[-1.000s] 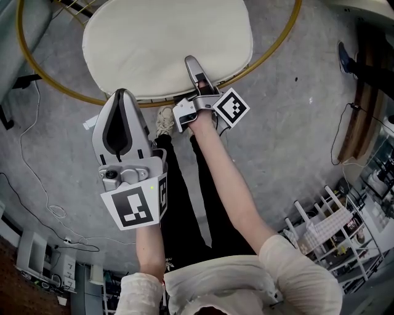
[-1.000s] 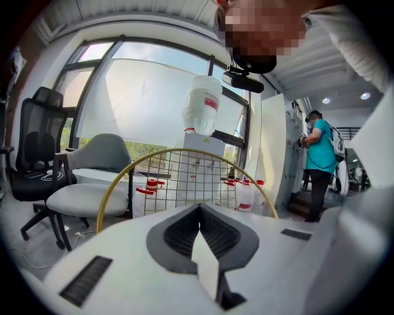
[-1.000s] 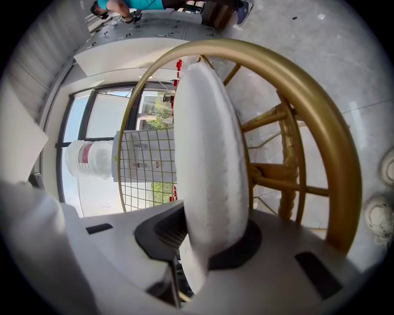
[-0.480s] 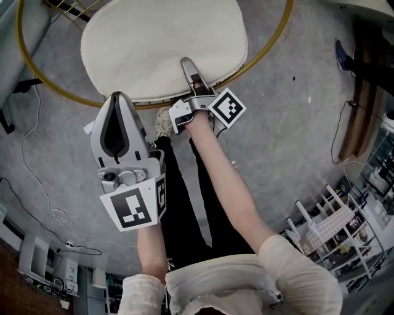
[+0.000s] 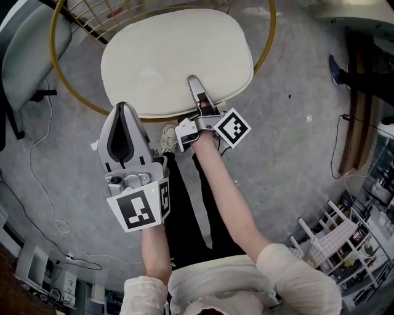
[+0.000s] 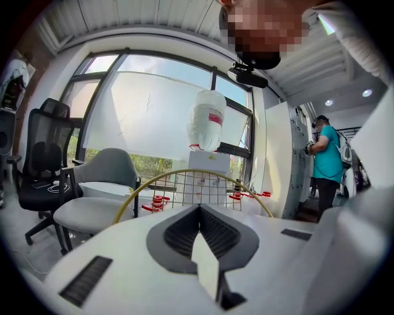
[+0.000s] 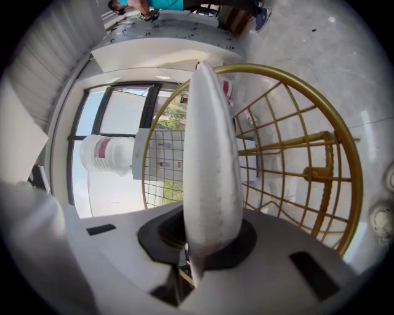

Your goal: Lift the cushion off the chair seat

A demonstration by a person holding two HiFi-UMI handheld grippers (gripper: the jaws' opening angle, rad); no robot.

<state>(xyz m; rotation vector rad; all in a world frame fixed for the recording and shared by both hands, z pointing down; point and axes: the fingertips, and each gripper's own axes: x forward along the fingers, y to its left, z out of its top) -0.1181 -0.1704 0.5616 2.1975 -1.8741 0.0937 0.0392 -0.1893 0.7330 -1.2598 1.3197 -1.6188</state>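
From the head view, the cushion [image 5: 172,55] is a plain cream oval pad with a soft rounded rim and a fine-grained fabric face. It bears no seam tag or print, and it lies over the seat of the gold wire chair [image 5: 92,13] at the far side of the scene. The right gripper [image 5: 194,81] reaches onto its near edge, right of the middle. The left gripper [image 5: 123,106] hangs near the cushion's near-left rim with its tips drawn together. Each gripper carries a cube of black-and-white square markers [image 5: 233,128], which hold patterns only, with no letters. In the left gripper view the jaws meet at their tips and no cushion lies between them. A pale sliver shows in the slit behind the tips, and what it is cannot be told. Far beyond stands a water bottle [image 6: 207,120] with a red label whose print is too small to read. In the right gripper view the cushion [image 7: 209,141] is seen edge-on, thick and pillowy with a nubby weave, and the gold wire seat [image 7: 295,172] lies along one side of it. The jaws have just been closing and are clamped on the cushion's near rim, pinching it thin between the black pads.
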